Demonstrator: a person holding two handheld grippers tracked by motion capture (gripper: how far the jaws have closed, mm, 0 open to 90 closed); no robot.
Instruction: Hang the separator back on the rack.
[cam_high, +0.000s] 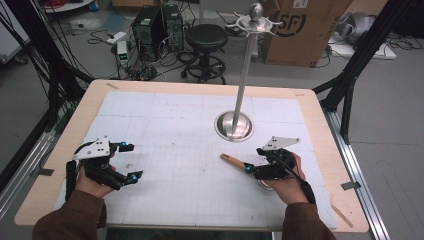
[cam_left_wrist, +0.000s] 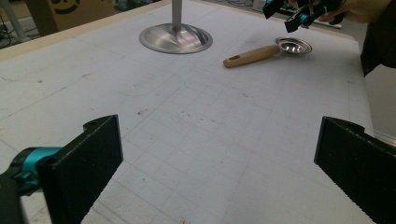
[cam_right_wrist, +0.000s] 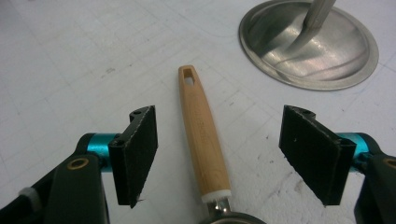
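Observation:
A small metal ladle with a wooden handle (cam_high: 232, 161) lies on the white gridded mat (cam_high: 175, 150), right of centre. In the right gripper view the handle (cam_right_wrist: 201, 126) runs away from me between the jaws of my right gripper (cam_right_wrist: 219, 149), which is open and hovers just above it without touching. The ladle's metal bowl (cam_left_wrist: 293, 45) lies under that gripper (cam_high: 253, 160). My left gripper (cam_high: 131, 161) is open over bare mat at the left, and nothing is between its jaws (cam_left_wrist: 217, 158).
A metal stand with a round base (cam_high: 234, 126) and a tall pole (cam_high: 245, 70) rises behind the ladle. A thin wooden stick (cam_high: 341, 215) lies at the table's right front corner. A stool (cam_high: 206, 37), computers and a cardboard box (cam_high: 300, 25) stand on the floor beyond.

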